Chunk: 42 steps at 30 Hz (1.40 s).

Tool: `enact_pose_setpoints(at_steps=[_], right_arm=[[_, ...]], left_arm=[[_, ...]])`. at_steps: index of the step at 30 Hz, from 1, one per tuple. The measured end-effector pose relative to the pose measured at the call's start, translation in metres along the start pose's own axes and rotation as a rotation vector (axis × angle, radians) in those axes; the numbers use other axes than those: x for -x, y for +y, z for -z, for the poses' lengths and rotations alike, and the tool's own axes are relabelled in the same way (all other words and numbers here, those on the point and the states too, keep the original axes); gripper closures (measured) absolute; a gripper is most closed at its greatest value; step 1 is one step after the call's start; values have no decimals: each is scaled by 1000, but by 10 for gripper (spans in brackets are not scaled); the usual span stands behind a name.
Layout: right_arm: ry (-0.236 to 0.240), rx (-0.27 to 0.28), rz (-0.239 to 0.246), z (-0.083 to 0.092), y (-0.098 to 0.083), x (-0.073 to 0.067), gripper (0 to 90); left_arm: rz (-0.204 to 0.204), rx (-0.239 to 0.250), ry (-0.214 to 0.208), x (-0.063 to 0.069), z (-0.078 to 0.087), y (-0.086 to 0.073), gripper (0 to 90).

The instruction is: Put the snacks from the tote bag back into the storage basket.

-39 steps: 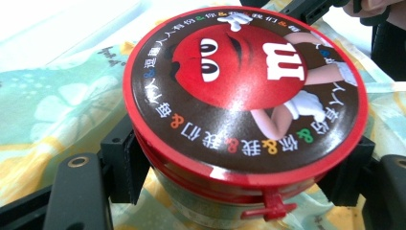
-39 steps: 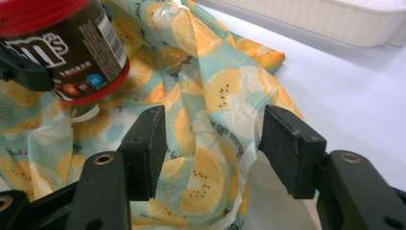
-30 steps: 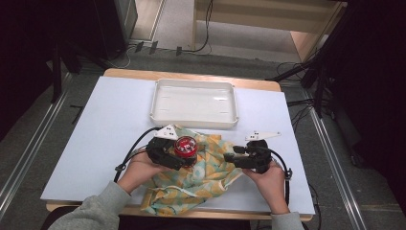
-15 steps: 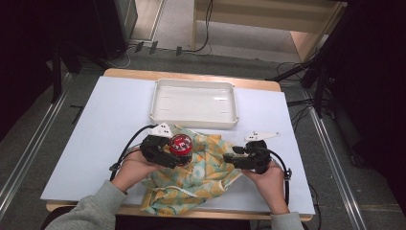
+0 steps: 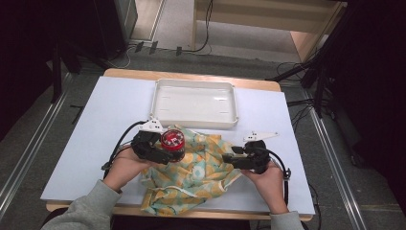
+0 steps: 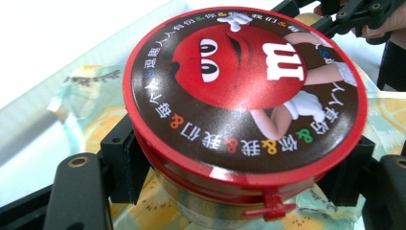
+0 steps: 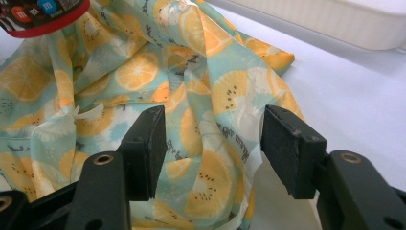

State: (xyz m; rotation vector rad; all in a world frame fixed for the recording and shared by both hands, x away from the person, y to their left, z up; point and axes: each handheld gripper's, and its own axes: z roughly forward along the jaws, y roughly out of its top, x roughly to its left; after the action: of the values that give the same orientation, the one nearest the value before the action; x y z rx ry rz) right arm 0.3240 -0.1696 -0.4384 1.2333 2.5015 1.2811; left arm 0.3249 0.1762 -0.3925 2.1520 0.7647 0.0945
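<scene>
The left tongs (image 6: 230, 167) grip a round red-lidded tin (image 6: 244, 96) on both sides, holding it above the orange-patterned cloth (image 5: 191, 177). The right tongs (image 7: 213, 143) stand open around a raised fold of this cloth. The cloth lies crumpled on the surface (image 5: 95, 143), just before the white tray (image 5: 194, 103).

Left hand-held gripper (image 5: 168, 152) clamped, forearm angled inward; right hand-held gripper (image 5: 229, 159) with jaws apart.

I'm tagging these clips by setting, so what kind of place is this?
Probably a lab or recording workspace: a white-covered table on a bare floor, loose cables trailing behind it, and dark equipment stands at the side.
</scene>
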Motion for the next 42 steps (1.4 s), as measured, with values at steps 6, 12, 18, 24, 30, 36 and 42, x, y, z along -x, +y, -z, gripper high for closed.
enact_pose_setpoints(at_steps=[6, 12, 18, 24, 30, 36, 42], right_arm=[[0, -4, 3, -1, 1, -1, 428], [4, -8, 4, -3, 1, -1, 429], [7, -10, 10, -4, 2, -2, 429], [10, -14, 8, -6, 2, -3, 429], [9, -12, 17, -7, 2, -4, 429], [8, -8, 17, -7, 3, -6, 429], [6, -8, 21, -8, 3, -6, 429]], left_arm=[[14, 3, 14, -4, 6, -1, 258], [32, -5, 31, -7, 11, -1, 258], [41, -5, 44, -10, 16, -1, 258], [35, -9, 58, -14, 20, 4, 257], [47, 1, 59, -20, 25, 8, 258], [79, 0, 55, -26, 26, 13, 257], [77, 0, 69, -30, 28, 22, 257]])
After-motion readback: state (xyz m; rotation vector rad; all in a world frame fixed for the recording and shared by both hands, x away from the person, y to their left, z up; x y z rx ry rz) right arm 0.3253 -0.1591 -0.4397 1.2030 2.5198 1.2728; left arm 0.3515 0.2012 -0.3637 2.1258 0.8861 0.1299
